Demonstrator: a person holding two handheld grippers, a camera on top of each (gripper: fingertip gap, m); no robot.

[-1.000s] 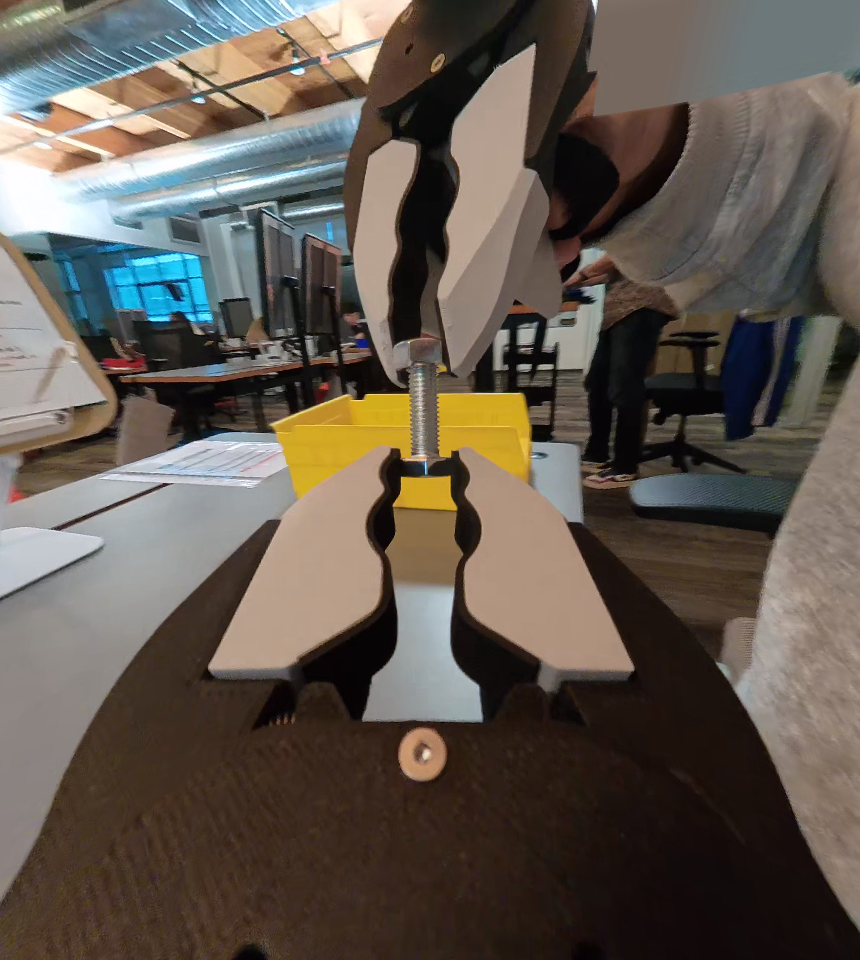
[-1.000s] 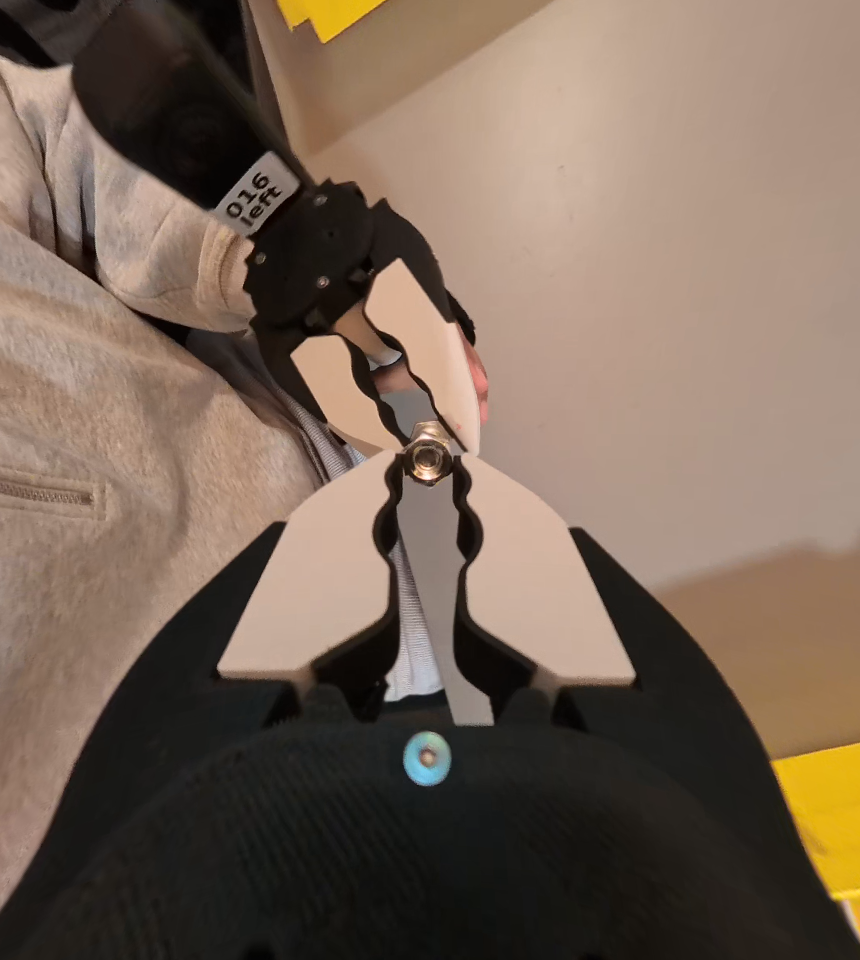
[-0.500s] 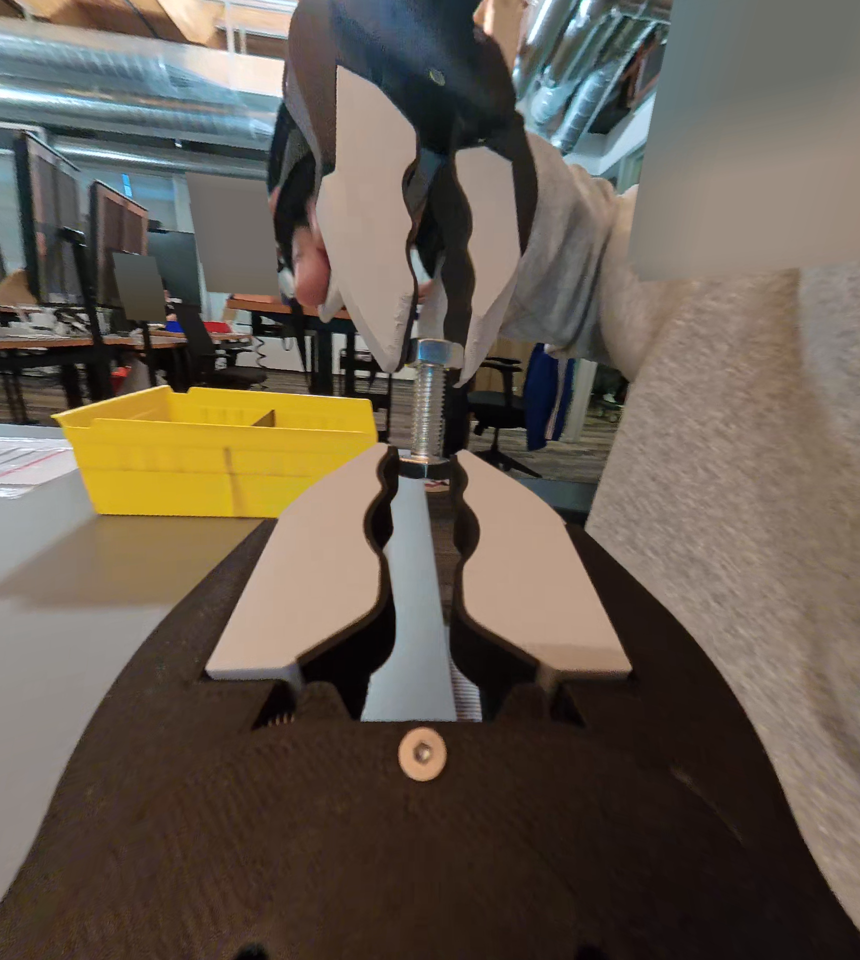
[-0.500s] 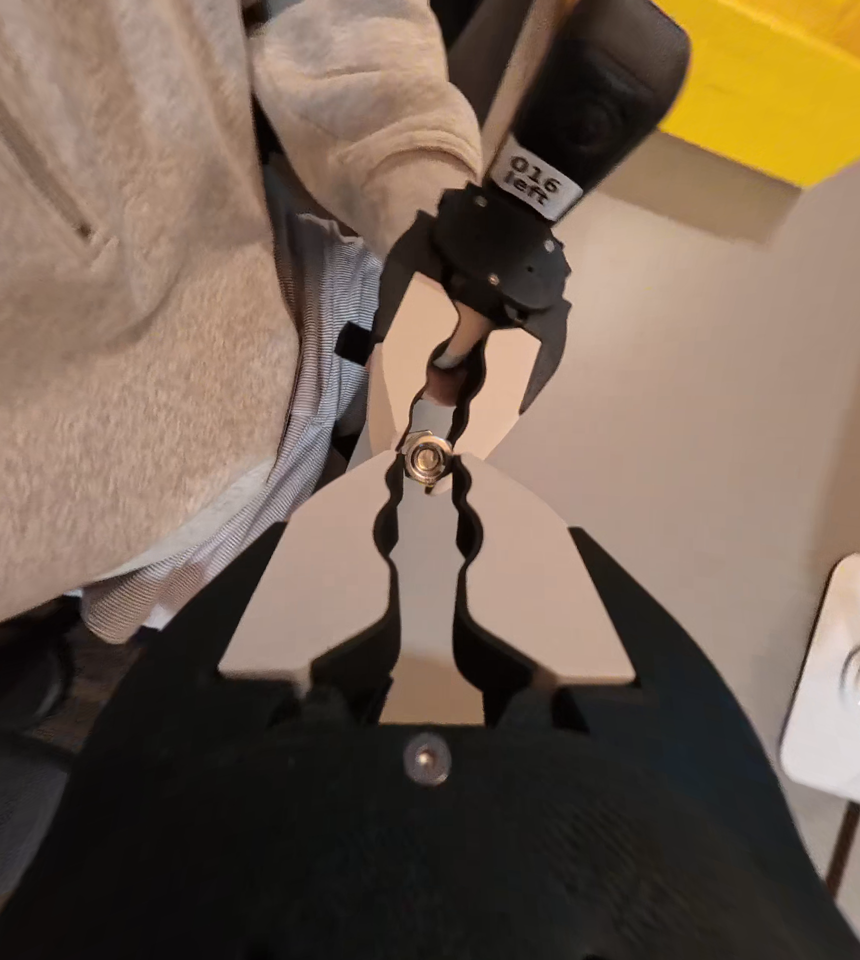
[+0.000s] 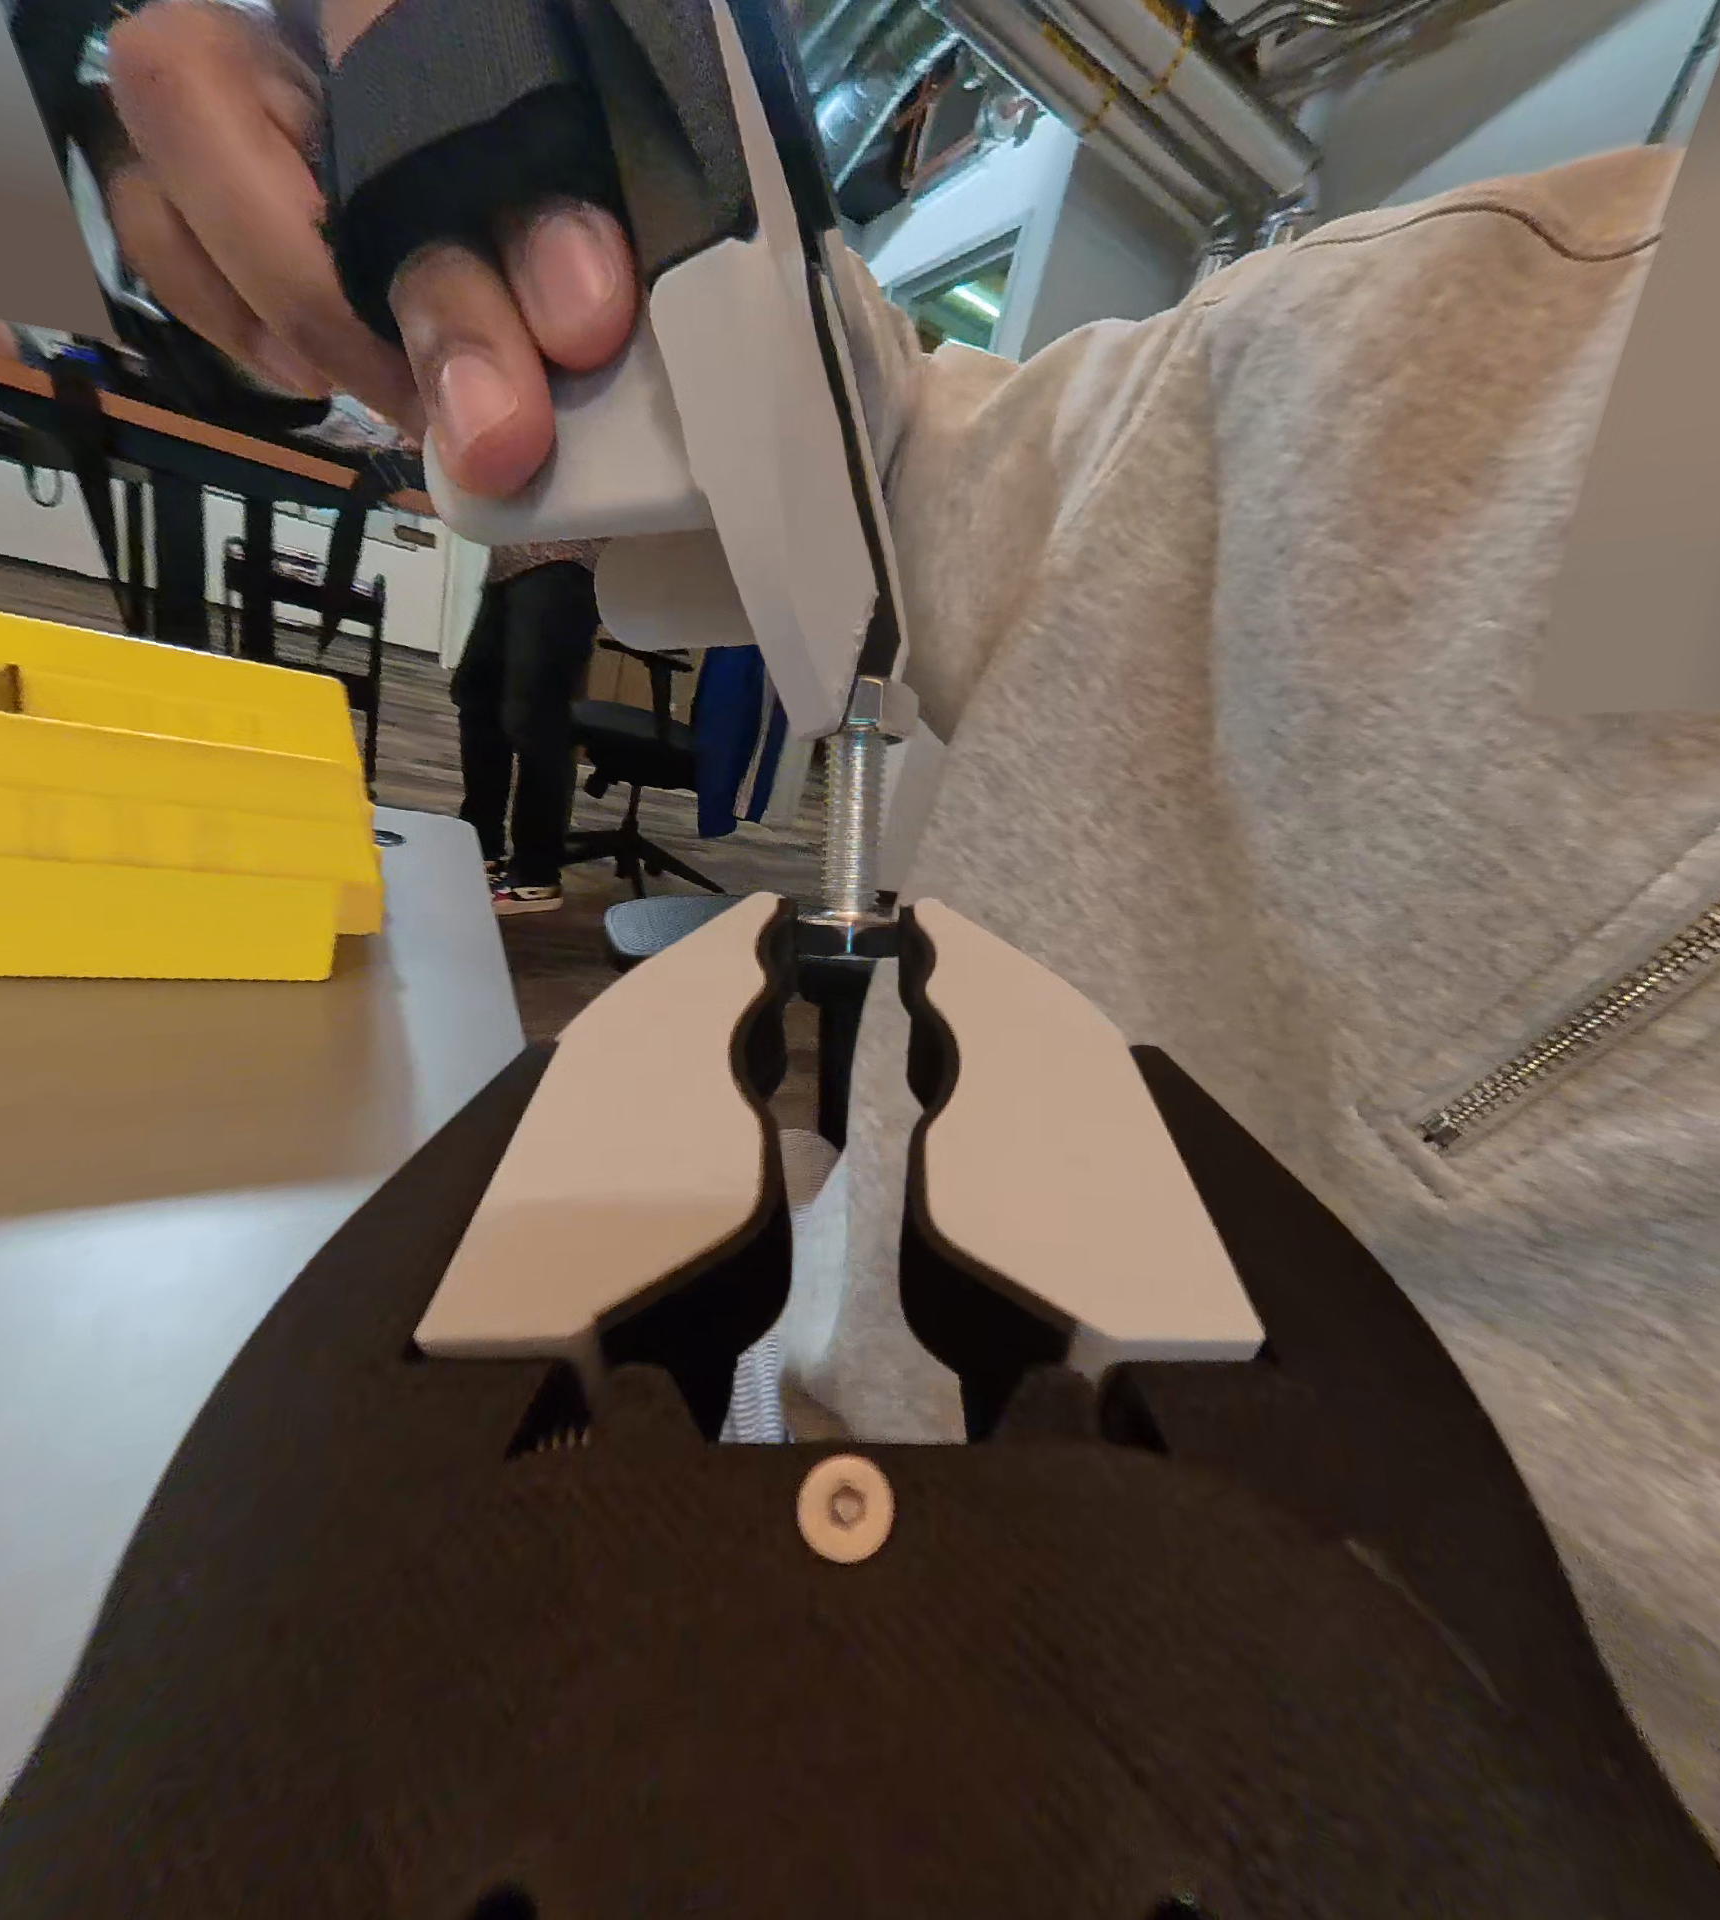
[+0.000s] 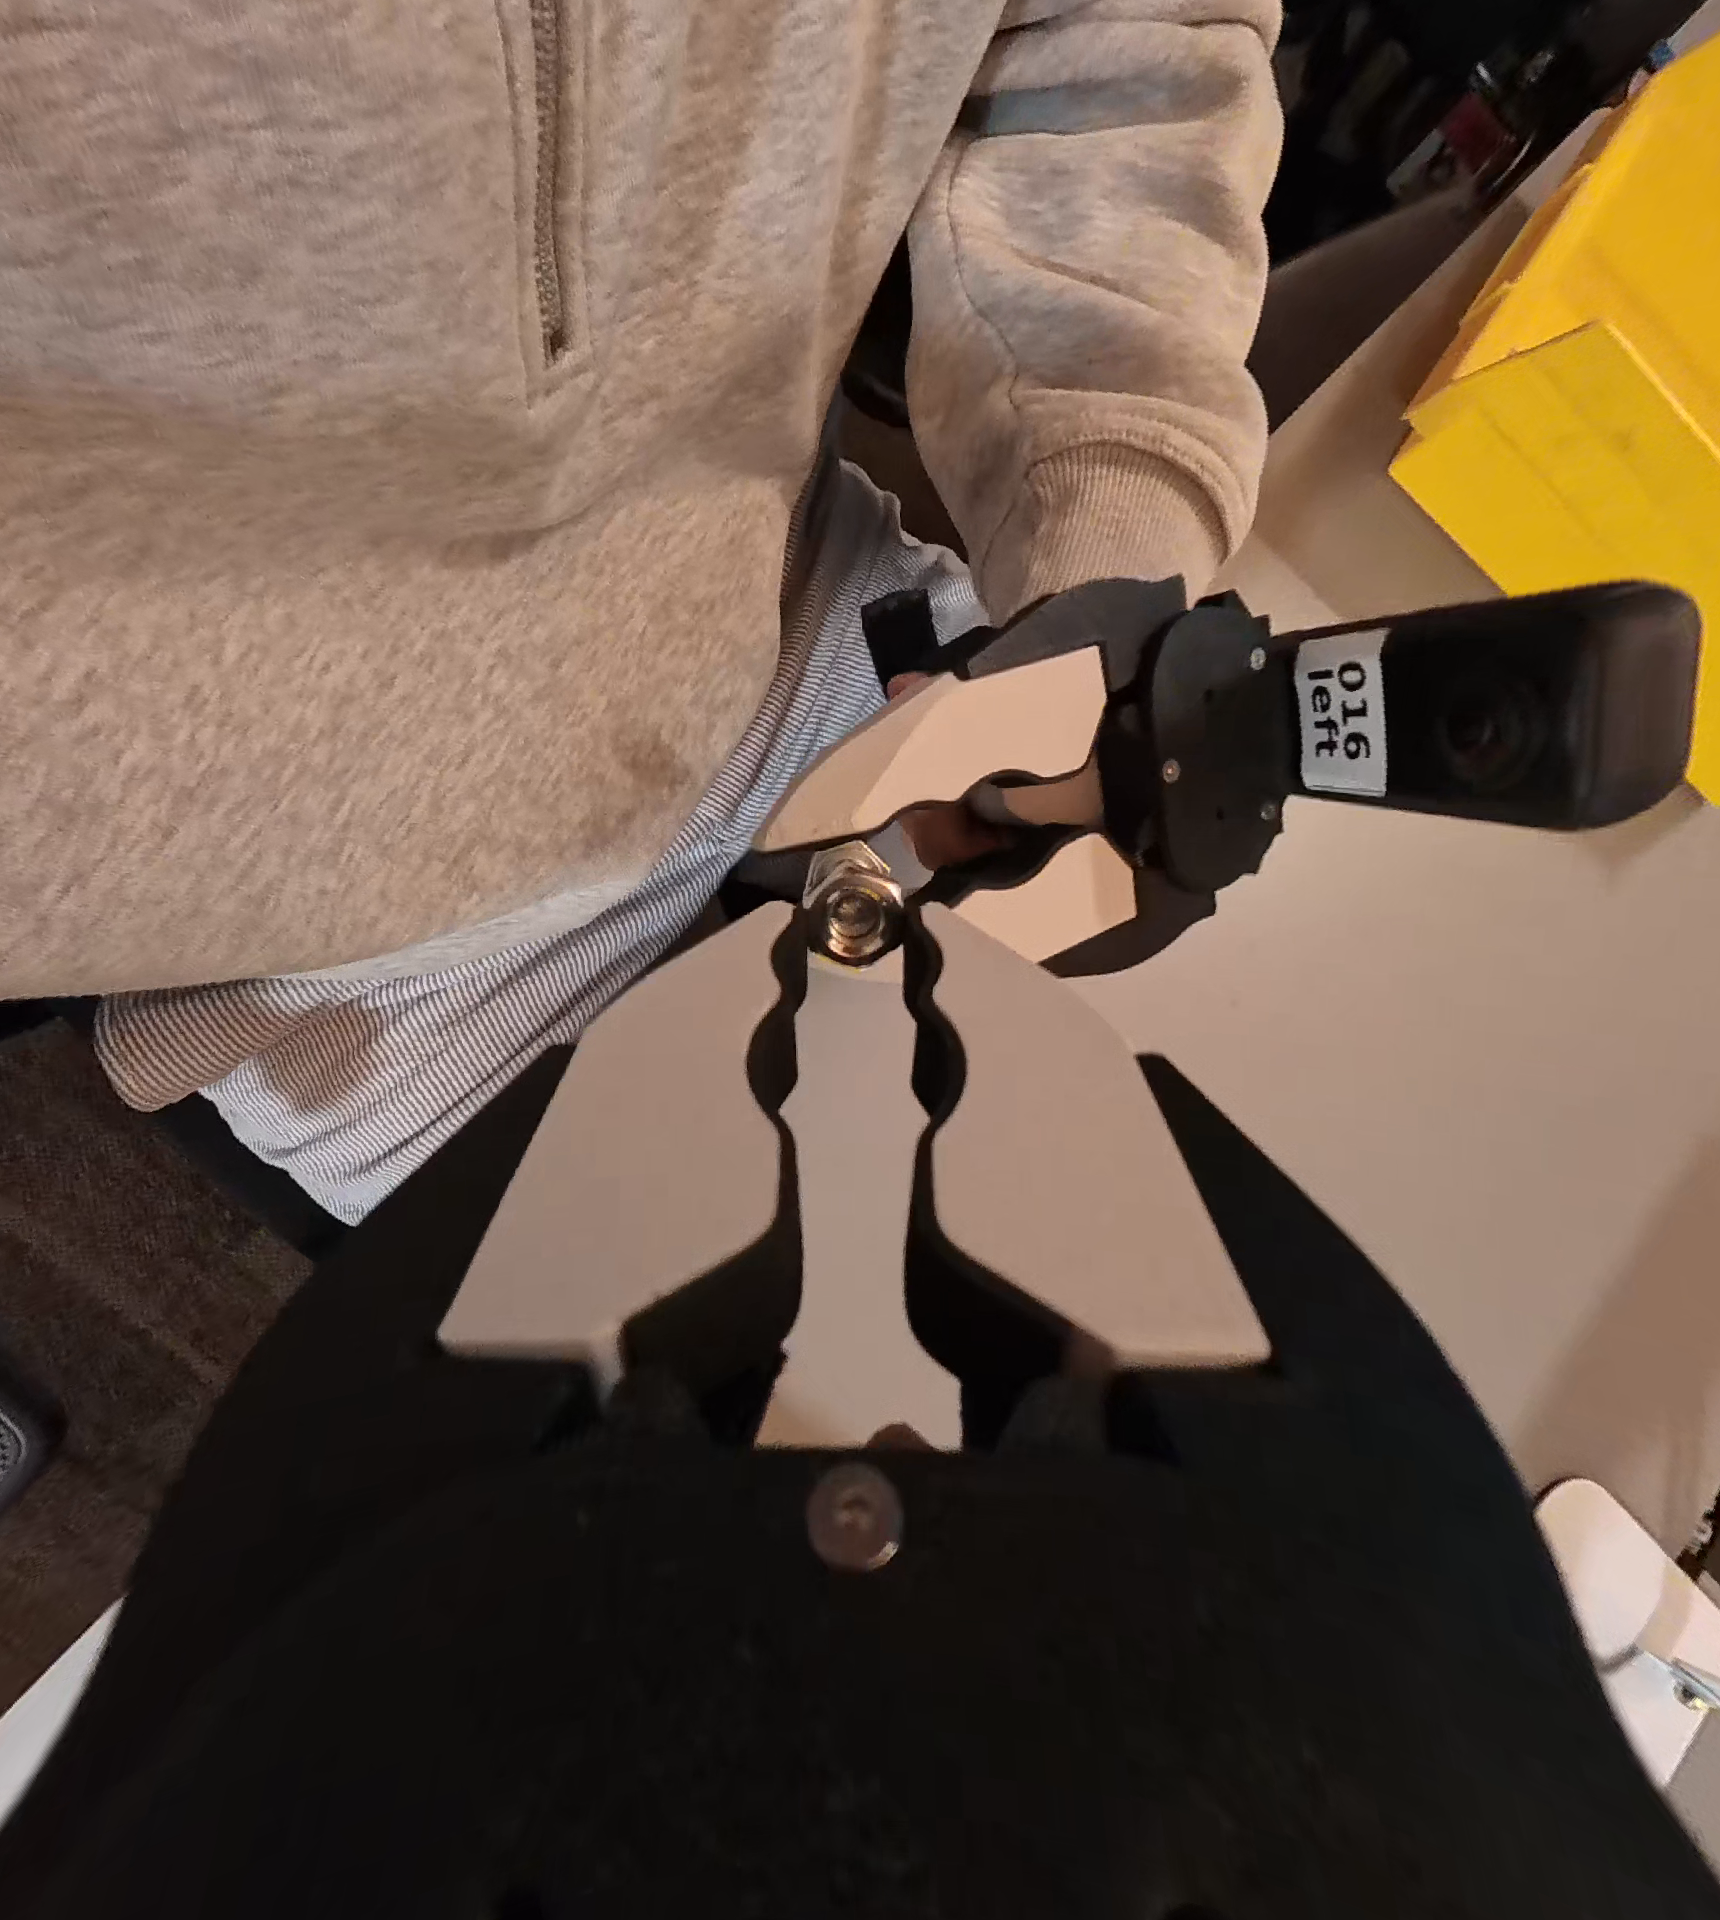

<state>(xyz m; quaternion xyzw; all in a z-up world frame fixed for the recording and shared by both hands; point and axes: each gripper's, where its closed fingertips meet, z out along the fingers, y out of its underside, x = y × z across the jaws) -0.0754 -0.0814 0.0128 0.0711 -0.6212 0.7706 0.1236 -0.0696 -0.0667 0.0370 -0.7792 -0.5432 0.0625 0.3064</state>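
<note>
While a silver bolt [image 5: 851, 821] is standing upright in mid-air between two tools, the left hand-held gripper [image 5: 840, 940] is pinching the hex piece, a nut or the bolt's head, at its lower end [image 5: 835, 940], its pale fingers [image 5: 648, 1132] closing from both sides on that piece at their very tips. From above, the right hand-held gripper [image 5: 877, 707] is coming down at a slant and clamping a smaller hex nut [image 5: 868, 701] at the bolt's upper end, a person's bare hand [image 5: 368, 260] wrapping its handle.

Seen along the right hand-held gripper [image 6: 851, 920] in its own wrist view, the bolt [image 6: 851, 914] is showing end-on between the fingertips, with the left hand-held gripper [image 6: 866, 862] reaching in from the right and meeting it at the same spot; a black camera with a white sticker [image 6: 1490, 717] is riding on that tool.

Behind the bolt, the person's beige zip sweater [image 5: 1303, 727] is filling the right side of the left wrist view. A yellow bin [image 5: 108, 831] is sitting on the grey desk [image 5: 160, 1143] to the left, well apart from the bolt. A white stand base [image 6: 1645, 1621] is lying at the desk's lower right in the right wrist view. Farther off, someone is standing near office chairs [image 5: 627, 769].
</note>
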